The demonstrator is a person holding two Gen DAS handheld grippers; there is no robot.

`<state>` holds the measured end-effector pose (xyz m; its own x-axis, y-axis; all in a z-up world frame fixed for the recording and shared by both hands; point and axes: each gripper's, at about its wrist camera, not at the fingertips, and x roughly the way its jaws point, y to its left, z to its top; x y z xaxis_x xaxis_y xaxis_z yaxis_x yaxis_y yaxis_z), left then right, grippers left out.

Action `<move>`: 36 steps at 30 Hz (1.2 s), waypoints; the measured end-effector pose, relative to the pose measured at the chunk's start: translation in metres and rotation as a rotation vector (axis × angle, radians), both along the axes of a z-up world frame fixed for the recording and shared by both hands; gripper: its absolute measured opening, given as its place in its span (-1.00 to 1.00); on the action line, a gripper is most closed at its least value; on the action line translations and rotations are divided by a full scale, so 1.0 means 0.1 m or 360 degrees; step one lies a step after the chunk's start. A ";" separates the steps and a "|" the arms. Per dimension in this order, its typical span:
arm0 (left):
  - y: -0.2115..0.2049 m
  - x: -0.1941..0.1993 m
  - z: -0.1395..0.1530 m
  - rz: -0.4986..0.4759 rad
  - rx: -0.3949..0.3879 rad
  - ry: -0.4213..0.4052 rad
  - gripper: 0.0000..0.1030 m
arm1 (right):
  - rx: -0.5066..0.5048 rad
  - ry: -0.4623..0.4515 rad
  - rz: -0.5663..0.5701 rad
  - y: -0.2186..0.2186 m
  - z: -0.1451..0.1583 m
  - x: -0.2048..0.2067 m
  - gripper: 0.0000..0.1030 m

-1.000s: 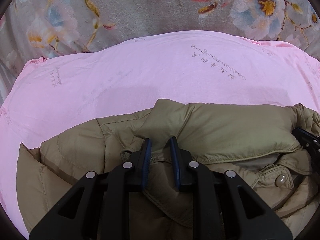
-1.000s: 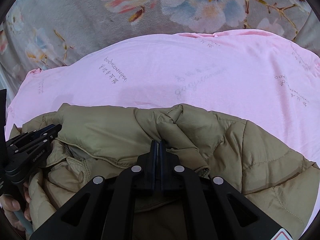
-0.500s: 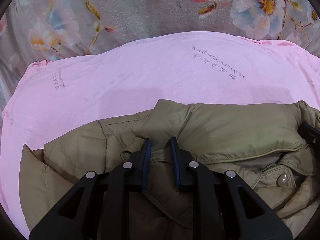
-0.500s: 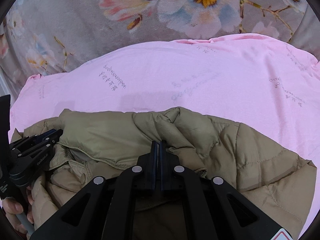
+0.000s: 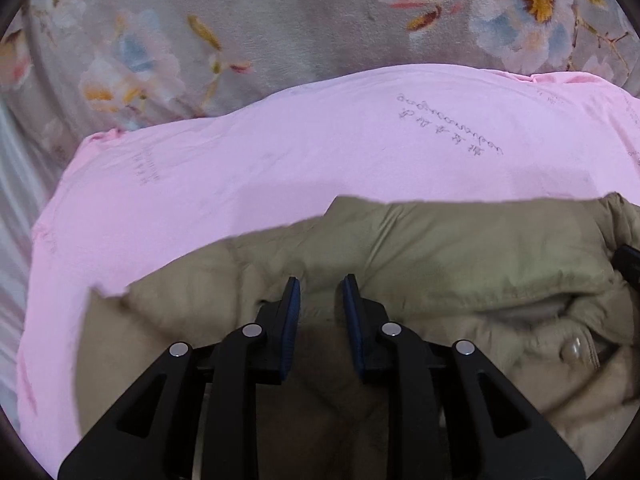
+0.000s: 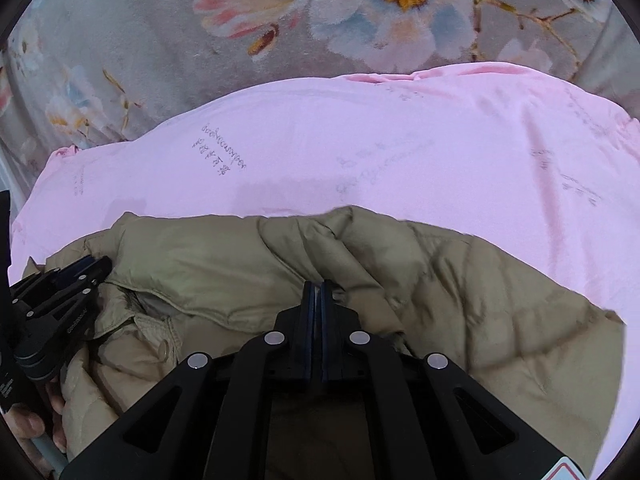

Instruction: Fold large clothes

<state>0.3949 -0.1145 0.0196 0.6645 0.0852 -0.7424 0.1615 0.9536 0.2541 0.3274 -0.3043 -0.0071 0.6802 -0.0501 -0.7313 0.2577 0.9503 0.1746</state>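
A khaki quilted jacket lies bunched on a pink sheet; its collar and a snap button show at the right. My left gripper has its jaws a narrow gap apart around a fold of jacket fabric near the shoulder. In the right wrist view the jacket fills the lower half. My right gripper is shut tight on a fold of the jacket near the collar. The left gripper shows at that view's left edge, with a hand below it.
The pink sheet with faint grey writing covers the work area. Beyond it lies a grey floral blanket, also in the right wrist view. The sheet's left edge drops off beside striped grey fabric.
Both grippers have lifted and drawn the jacket's upper edge back toward the near side, leaving more pink sheet showing. The jacket is motion-blurred. The jaws have kept their hold.
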 end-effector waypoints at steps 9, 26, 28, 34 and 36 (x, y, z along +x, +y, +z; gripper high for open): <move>0.85 -1.27 0.52 0.0048 -0.0109 0.0135 0.17 | -0.0054 -0.0014 0.0106 0.08 0.52 -2.29 -0.04; 2.95 -3.61 -0.05 0.0145 -0.0994 0.0593 0.42 | 0.0762 0.0069 0.0044 0.13 -0.15 -4.82 0.38; 2.90 -3.67 -0.10 0.0148 -0.1026 0.0584 0.51 | 0.0817 0.0027 0.0036 0.18 -0.21 -4.84 0.40; 2.58 -3.71 -0.07 0.0114 -0.1032 0.0521 0.52 | 0.0891 -0.0094 -0.0003 0.25 -0.22 -4.73 0.24; 2.55 -3.68 -0.06 0.0128 -0.1019 0.0526 0.17 | 0.0864 -0.0096 -0.0041 0.22 -0.23 -4.71 -0.16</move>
